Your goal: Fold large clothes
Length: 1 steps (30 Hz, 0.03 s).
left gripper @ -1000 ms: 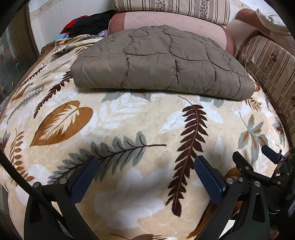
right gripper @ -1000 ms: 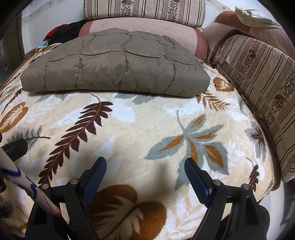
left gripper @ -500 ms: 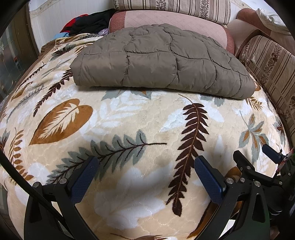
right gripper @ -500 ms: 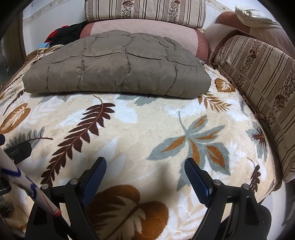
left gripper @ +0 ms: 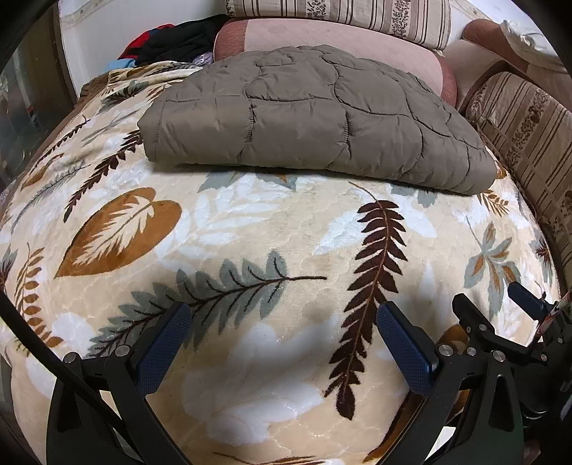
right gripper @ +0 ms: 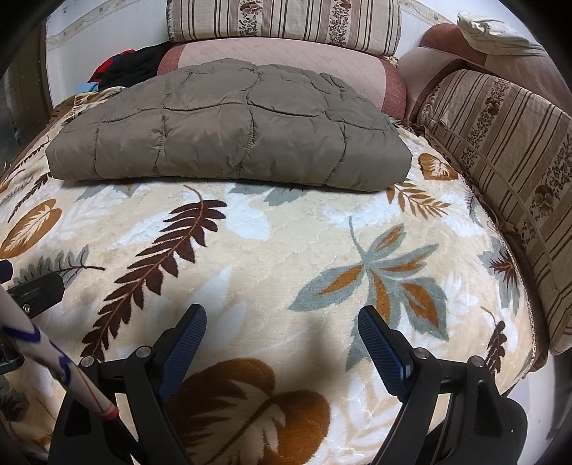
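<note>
A folded olive-brown quilted jacket lies flat at the far side of a bed covered by a cream leaf-print blanket. My left gripper hangs open over the blanket's near part, well short of the jacket, with nothing between its blue pads. My right gripper is open too, also over bare blanket. The right gripper's fingers show at the right edge of the left wrist view. Part of the left gripper shows at the left edge of the right wrist view.
Striped and pink cushions are stacked behind the jacket. A striped bolster lines the bed's right side. A heap of dark and red clothes sits at the back left by the wall. A white striped rod crosses the lower left.
</note>
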### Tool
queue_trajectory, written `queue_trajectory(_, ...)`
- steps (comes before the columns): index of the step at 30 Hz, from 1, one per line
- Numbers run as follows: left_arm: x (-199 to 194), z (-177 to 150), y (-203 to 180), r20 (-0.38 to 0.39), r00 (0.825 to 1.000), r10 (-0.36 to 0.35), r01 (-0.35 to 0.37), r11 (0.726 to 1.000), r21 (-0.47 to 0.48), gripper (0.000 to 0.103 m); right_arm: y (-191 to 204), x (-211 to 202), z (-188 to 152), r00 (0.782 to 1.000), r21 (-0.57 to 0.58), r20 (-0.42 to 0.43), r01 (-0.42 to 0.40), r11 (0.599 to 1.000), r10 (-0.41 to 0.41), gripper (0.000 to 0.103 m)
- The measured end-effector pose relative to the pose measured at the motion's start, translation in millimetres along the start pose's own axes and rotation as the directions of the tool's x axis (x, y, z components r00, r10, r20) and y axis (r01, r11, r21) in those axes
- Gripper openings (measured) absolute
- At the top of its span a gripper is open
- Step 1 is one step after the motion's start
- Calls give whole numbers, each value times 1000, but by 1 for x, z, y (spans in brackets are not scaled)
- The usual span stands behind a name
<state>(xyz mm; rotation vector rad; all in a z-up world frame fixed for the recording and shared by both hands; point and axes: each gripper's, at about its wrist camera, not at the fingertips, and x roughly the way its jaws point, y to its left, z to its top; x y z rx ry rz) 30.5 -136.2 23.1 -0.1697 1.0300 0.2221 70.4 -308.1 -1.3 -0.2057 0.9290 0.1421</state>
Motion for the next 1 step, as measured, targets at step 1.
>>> queue_trajectory(1,0,0,0,1,1000,2,-2,1000,-2,103,0,0,0,1000,-1,0,0,1000,0,90)
